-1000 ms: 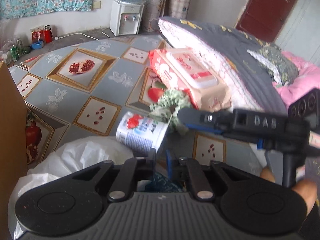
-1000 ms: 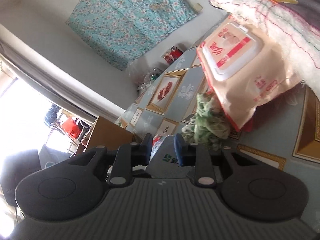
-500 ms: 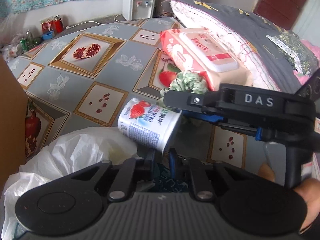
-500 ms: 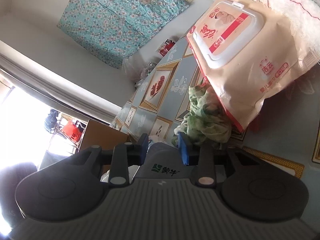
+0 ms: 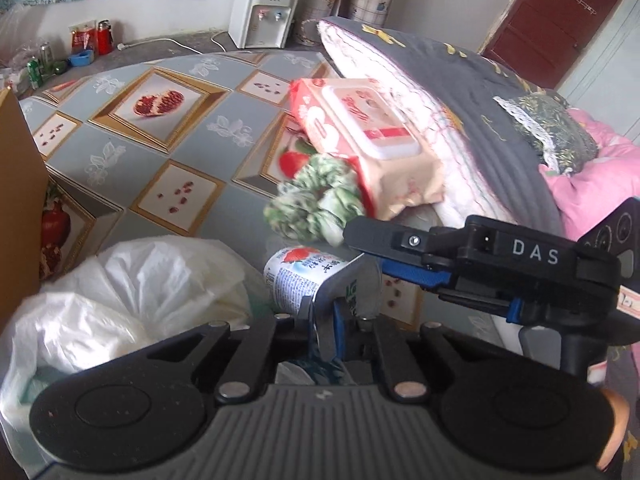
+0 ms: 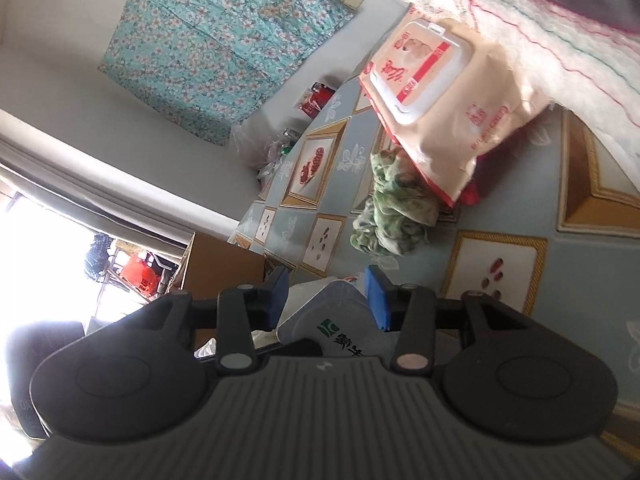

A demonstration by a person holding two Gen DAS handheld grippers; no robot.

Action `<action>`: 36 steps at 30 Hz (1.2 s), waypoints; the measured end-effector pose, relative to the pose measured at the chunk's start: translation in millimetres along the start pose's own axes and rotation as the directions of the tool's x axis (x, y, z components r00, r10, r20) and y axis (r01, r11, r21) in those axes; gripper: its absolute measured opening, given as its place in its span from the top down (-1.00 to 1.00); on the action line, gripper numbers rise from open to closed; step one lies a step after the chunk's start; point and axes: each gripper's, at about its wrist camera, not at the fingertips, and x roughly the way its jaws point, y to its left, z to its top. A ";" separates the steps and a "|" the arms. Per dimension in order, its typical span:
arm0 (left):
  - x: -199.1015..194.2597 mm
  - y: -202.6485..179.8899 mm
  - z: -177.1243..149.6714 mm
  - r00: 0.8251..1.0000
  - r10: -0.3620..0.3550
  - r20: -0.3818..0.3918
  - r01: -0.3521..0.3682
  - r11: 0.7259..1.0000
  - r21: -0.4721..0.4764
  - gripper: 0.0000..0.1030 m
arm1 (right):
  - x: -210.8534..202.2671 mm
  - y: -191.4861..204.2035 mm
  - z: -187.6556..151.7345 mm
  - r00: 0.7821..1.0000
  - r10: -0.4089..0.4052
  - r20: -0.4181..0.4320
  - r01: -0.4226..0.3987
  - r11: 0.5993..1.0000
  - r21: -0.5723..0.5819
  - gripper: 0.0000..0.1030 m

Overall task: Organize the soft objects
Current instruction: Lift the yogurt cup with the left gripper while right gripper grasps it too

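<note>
A yogurt cup [image 5: 304, 280] with a strawberry label lies on its side over the mouth of a white plastic bag [image 5: 132, 304]. My left gripper [image 5: 324, 320] is shut on the bag's edge just below the cup. My right gripper [image 6: 328, 300] is open, its blue pads either side of the cup's foil lid [image 6: 340, 332]; it shows from the side in the left wrist view [image 5: 360, 236]. A green scrunchie [image 5: 316, 204] lies beyond, against a pink wet-wipes pack [image 5: 368, 140]. The scrunchie [image 6: 392, 208] and pack [image 6: 436, 92] show in the right wrist view.
A grey quilt [image 5: 460, 112] and a pink blanket [image 5: 592, 176] are piled at the right. A brown cardboard box [image 5: 16, 200] stands at the left edge. The patterned table cover [image 5: 168, 128] stretches behind. A water dispenser [image 5: 264, 12] stands by the far wall.
My right gripper has opened and let go of the yogurt cup. The cup has dropped lower, toward the bag's mouth by my left gripper.
</note>
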 end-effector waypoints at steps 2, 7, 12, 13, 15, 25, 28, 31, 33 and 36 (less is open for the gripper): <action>-4.1 -9.2 -6.8 1.000 -0.012 0.002 0.012 1.000 0.011 0.79 | -14.2 -3.7 -8.3 1.000 -0.016 -0.002 0.016 0.999 0.030 0.17; -13.6 -28.6 -22.6 0.999 -0.050 -0.013 0.051 0.999 0.016 0.78 | -52.4 -12.8 -27.0 0.999 -0.035 -0.001 0.035 0.995 0.093 0.17; -17.6 -42.4 -35.9 0.992 -0.119 -0.034 0.118 0.993 -0.007 0.77 | -91.3 -21.4 -39.5 0.998 -0.056 0.013 0.053 0.987 0.150 0.15; -15.5 -44.6 -37.4 0.991 -0.128 -0.038 0.128 0.992 -0.009 0.76 | -95.0 -23.3 -39.5 0.998 -0.061 0.017 0.057 0.987 0.151 0.13; -9.1 -46.7 -39.0 0.989 -0.136 -0.050 0.135 0.991 -0.022 0.76 | -99.2 -30.5 -39.6 0.998 -0.067 0.018 0.063 0.984 0.169 0.12; 3.3 -42.4 -30.9 0.990 -0.140 -0.014 0.139 0.990 -0.031 0.72 | -83.9 -49.3 -22.4 1.000 -0.017 -0.002 0.017 0.974 0.227 0.12; 1.7 -39.7 -30.4 0.989 -0.146 0.001 0.146 0.989 -0.035 0.46 | -82.7 -50.4 -19.3 1.000 -0.015 -0.007 0.016 0.975 0.224 0.12; -3.8 -38.8 -31.3 0.990 -0.136 0.031 0.136 0.991 -0.008 0.32 | -84.8 -50.4 -17.1 1.000 -0.017 -0.006 0.018 0.978 0.208 0.12; -8.8 -40.5 -33.2 0.990 -0.133 0.050 0.131 0.991 0.028 0.18 | -86.9 -50.8 -16.1 1.000 -0.021 -0.005 0.022 0.980 0.199 0.12; -19.9 -49.5 -39.3 0.986 -0.144 0.086 0.134 0.984 0.118 -0.14 | -90.8 -52.2 -16.1 0.999 -0.032 -0.007 0.033 0.982 0.188 0.12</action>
